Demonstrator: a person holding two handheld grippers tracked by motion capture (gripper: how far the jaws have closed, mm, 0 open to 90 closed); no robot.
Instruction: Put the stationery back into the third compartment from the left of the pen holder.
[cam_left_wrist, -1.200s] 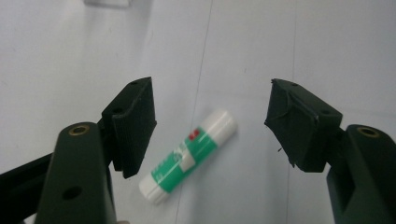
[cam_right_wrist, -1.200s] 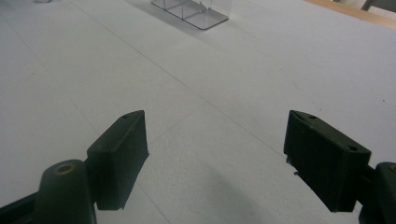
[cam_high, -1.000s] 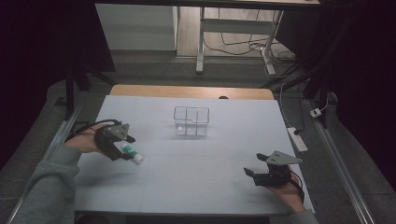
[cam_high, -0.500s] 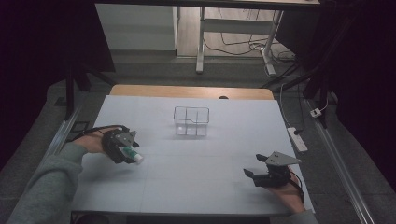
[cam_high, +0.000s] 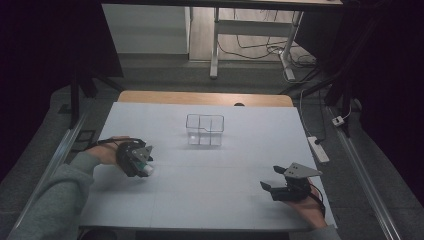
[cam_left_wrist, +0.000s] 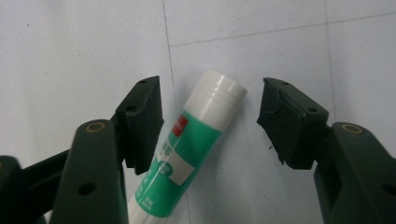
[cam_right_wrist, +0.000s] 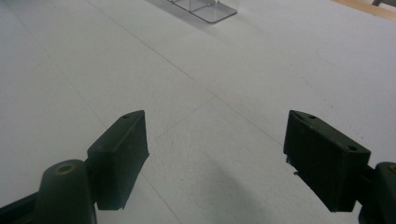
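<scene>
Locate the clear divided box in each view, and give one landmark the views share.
High view: the clear box stands upper centre on the white table, beyond both grippers.
Left gripper view: not in it.
Right gripper view: its base is cut by the top edge, centre.
Shared landmark: the thin seam lines across the white table surface.

Green-and-white glue stick (cam_left_wrist: 187, 154) with white cap and small red mark; black jaws; pale grey table (cam_high: 220, 190); clear box (cam_high: 205, 129).
</scene>
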